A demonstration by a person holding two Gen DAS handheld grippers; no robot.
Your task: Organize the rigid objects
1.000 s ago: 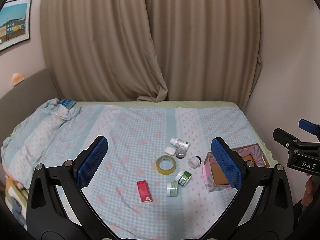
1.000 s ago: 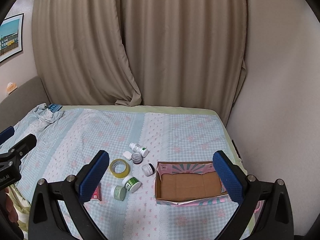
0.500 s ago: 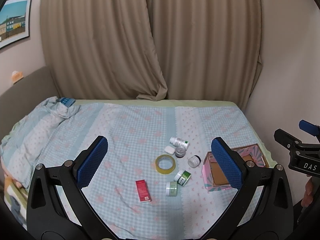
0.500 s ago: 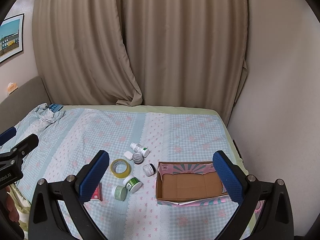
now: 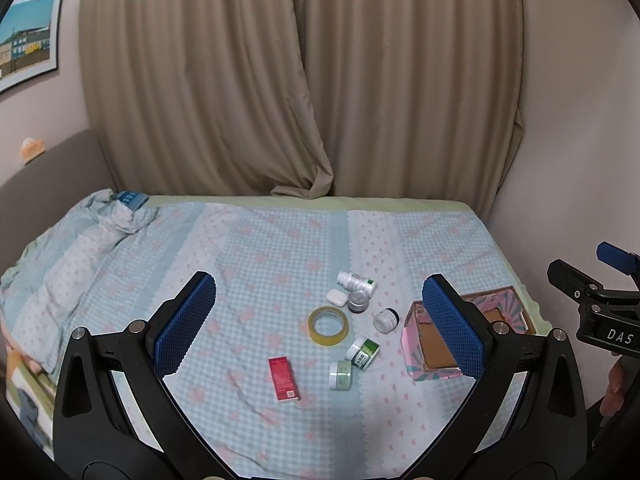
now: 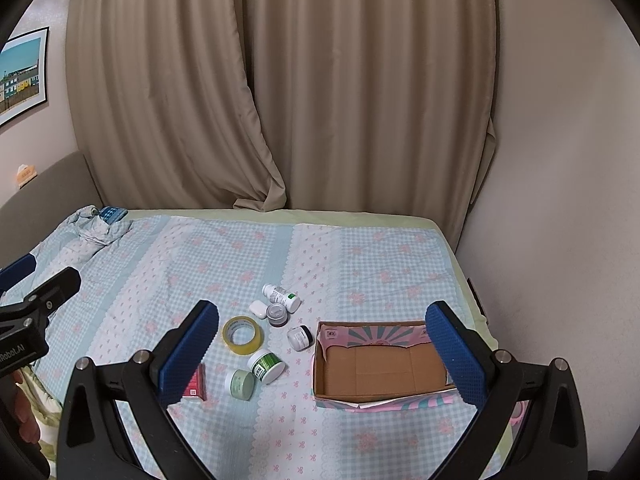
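From the left wrist, the left hand-held gripper (image 5: 318, 322) hangs wide apart and empty above jars (image 5: 362, 354), tape roll (image 5: 328, 325) and red box (image 5: 283, 378) scattered on the bed (image 5: 256, 256), while the right wrist shows the right hand-held gripper (image 6: 322, 358) equally spread over the empty cardboard box (image 6: 380, 372), so sorting looks unstarted.

Support: bed (image 6: 360, 256), blue-and-pink checked cover, wrinkled at left
Box: open cardboard box (image 6: 380, 364), right side of bed
Tape: yellow tape roll (image 6: 242, 335), left of box
Jars: green-label jar (image 6: 266, 366), pale green jar (image 6: 239, 384) just beside it, dark-lidded jar (image 6: 299, 337) near box, grey-lidded jar (image 6: 277, 314)
Bottle: white bottle (image 6: 281, 297), lying down
Case: small white case (image 6: 259, 308), beside grey-lidded jar
Carton: red carton (image 5: 283, 378), flat, nearest camera
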